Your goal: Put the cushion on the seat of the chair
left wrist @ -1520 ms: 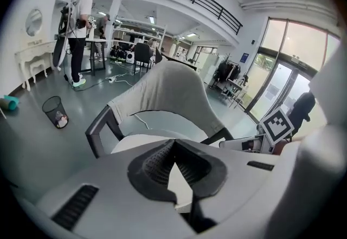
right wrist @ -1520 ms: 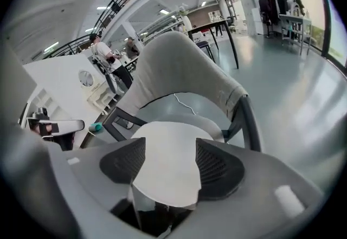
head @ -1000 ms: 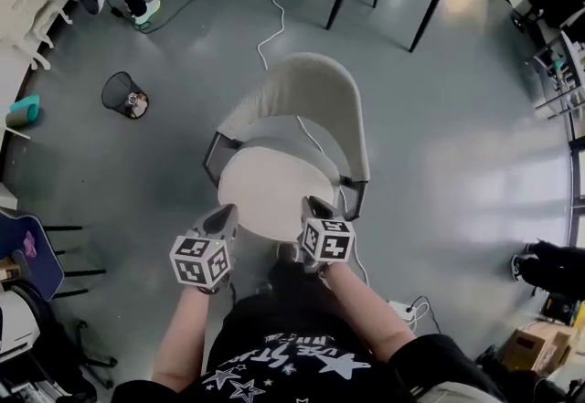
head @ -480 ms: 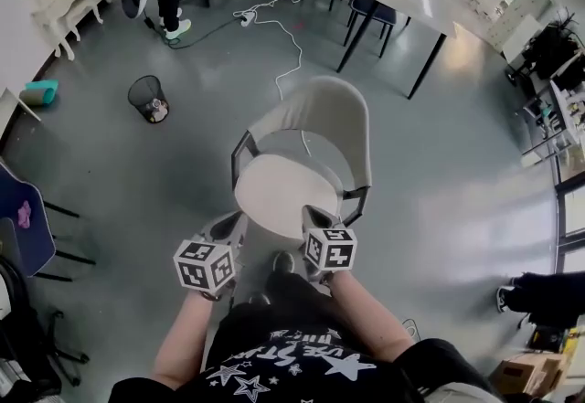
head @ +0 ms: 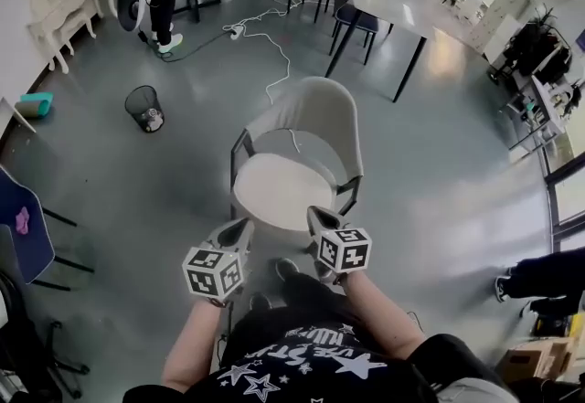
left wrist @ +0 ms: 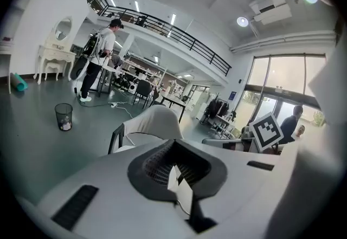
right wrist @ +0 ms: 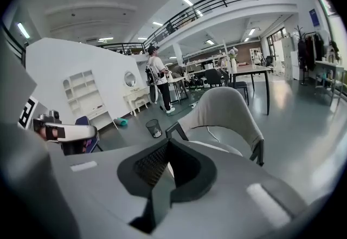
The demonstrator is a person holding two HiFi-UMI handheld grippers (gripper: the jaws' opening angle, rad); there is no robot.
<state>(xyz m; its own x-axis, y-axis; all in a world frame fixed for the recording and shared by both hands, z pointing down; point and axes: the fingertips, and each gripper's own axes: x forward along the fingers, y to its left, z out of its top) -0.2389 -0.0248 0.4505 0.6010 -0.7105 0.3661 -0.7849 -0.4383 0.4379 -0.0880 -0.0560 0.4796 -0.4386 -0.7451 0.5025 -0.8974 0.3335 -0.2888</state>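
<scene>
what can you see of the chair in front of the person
The chair stands upright on the grey floor, with a pale, curved backrest on a dark frame that looks like metal. A round cream cushion lies flat on its seat. The backrest is on the far side from the person. The left gripper and right gripper hang clear of it.

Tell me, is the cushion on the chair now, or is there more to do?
Already done, it seems: the round cushion lies flat on the seat of the chair. In hand: nothing. The left gripper and the right gripper both have their jaws shut and empty, and they hover in front of the chair, clear of the cushion. Left to do: probably nothing that shows here.
</scene>
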